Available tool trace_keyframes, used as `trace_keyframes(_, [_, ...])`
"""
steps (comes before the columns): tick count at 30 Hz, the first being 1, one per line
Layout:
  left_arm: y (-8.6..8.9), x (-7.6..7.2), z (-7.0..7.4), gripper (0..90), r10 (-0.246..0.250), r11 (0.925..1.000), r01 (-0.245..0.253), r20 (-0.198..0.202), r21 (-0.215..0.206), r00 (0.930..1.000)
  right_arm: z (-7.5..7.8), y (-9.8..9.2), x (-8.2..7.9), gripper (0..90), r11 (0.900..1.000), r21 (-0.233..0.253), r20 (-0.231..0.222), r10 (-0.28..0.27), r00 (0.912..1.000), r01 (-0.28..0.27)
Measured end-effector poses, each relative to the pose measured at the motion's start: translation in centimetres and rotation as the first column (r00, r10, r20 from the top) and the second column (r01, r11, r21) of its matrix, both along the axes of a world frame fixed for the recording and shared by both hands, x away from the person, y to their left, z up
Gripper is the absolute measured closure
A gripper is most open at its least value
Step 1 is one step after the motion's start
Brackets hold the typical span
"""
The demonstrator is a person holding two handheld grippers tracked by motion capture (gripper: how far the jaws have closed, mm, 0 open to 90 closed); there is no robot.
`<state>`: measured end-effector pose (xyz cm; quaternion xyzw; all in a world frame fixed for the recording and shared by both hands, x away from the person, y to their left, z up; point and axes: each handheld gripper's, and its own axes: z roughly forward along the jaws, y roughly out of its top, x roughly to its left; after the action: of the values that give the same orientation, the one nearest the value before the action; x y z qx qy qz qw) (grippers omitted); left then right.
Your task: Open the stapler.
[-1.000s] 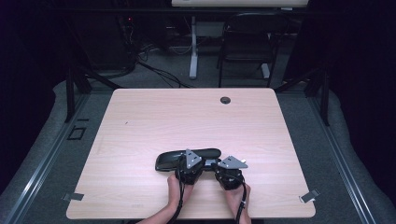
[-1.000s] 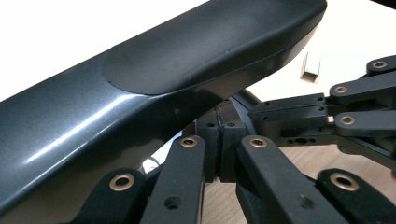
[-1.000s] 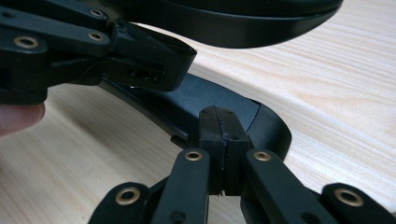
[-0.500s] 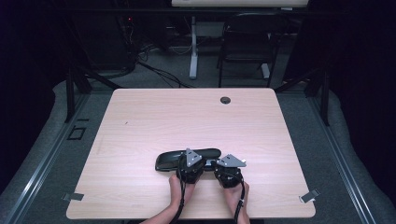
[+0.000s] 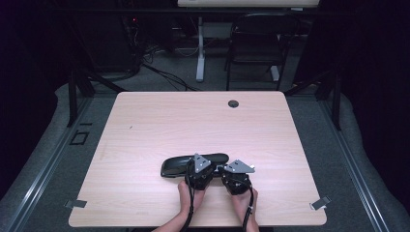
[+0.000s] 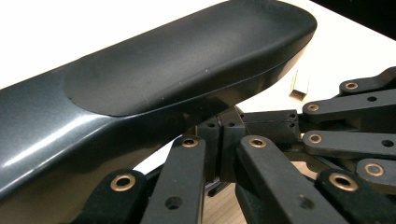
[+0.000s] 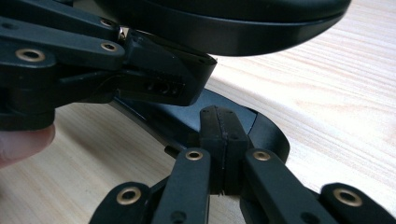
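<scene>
**Partly open: dark case, both tools clamped on it**

Currently sits near the front edge of the worktop (image 5: 145,125), slightly left of centre: long dark glossy case (image 5: 176,166), lying crosswise. Both tools meet at its right end.

Left tool (image 6: 223,135): pads pressed together, apparently nipping the rim of the upper shell (image 6: 163,79), which rides tilted above the wood. Right tool (image 7: 219,135): pads likewise pressed together, pinching the rim of the lower shell (image 7: 261,130), which lies flat on the worktop.

Progress, as judged: grasps made on both halves; a gap between the shells seen in the right gripper view, so opening looks begun. Left to do: swing the upper shell fully back. Contents hidden; cannot tell whether anything lies inside.

Small pale block (image 6: 299,84) on the worktop just beyond the case end; identity unclear.

Markings: no brand, label or writing legible on the case or tools.
</scene>
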<state>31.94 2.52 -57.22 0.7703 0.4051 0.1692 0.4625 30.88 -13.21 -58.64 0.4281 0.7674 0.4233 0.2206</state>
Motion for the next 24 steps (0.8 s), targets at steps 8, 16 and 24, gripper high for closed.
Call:
trace_keyframes(8, [-0.20, 0.02, -0.18, 90.0, 0.010, 0.9999, -0.010, 0.004, -0.014, 0.9999, -0.02, 0.07, -0.03, 90.0, 1.000, -0.003, 0.005, 0.002, 1.0000, -0.002])
trace_keyframes(16, [-0.45, -0.13, -0.35, 90.0, 0.032, 0.9990, -0.031, 0.015, -0.032, 0.9994, -0.01, 0.06, -0.04, 90.0, 1.000, -0.010, 0.008, 0.004, 1.0000, -0.004])
trace_keyframes(24, [-0.34, -0.21, -0.64, 90.0, 0.051, 0.9973, -0.049, 0.034, -0.056, 0.9981, -0.03, 0.09, -0.03, 90.0, 1.000, -0.001, 0.006, 0.005, 1.0000, -0.005])
